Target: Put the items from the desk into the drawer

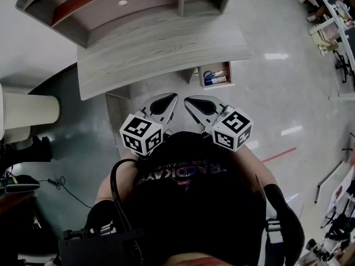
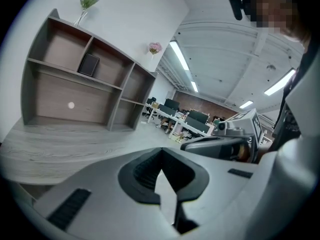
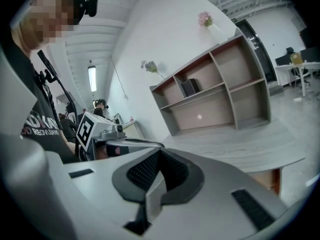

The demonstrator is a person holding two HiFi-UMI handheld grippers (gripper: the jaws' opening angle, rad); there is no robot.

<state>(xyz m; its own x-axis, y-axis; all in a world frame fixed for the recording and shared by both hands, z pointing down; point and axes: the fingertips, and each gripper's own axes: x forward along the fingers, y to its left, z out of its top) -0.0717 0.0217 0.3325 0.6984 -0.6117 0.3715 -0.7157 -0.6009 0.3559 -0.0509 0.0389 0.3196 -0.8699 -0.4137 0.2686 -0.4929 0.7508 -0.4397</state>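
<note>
Two claws pressed together, goods in drawer

One grey desk (image 1: 161, 49) carries a shelf unit (image 1: 111, 4) along its far edge. Under its right end a drawer (image 1: 229, 74) stands open with blue and white items (image 1: 214, 78) inside. Nearer the person, the left gripper (image 1: 173, 97) and right gripper (image 1: 187, 100) sit side by side, jaws pressed together on nothing.

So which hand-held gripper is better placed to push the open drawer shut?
Right, probably. The drawer lies nearer the right hand-held gripper; the left hand-held gripper would have to cross over. Both are shut and empty.
</note>
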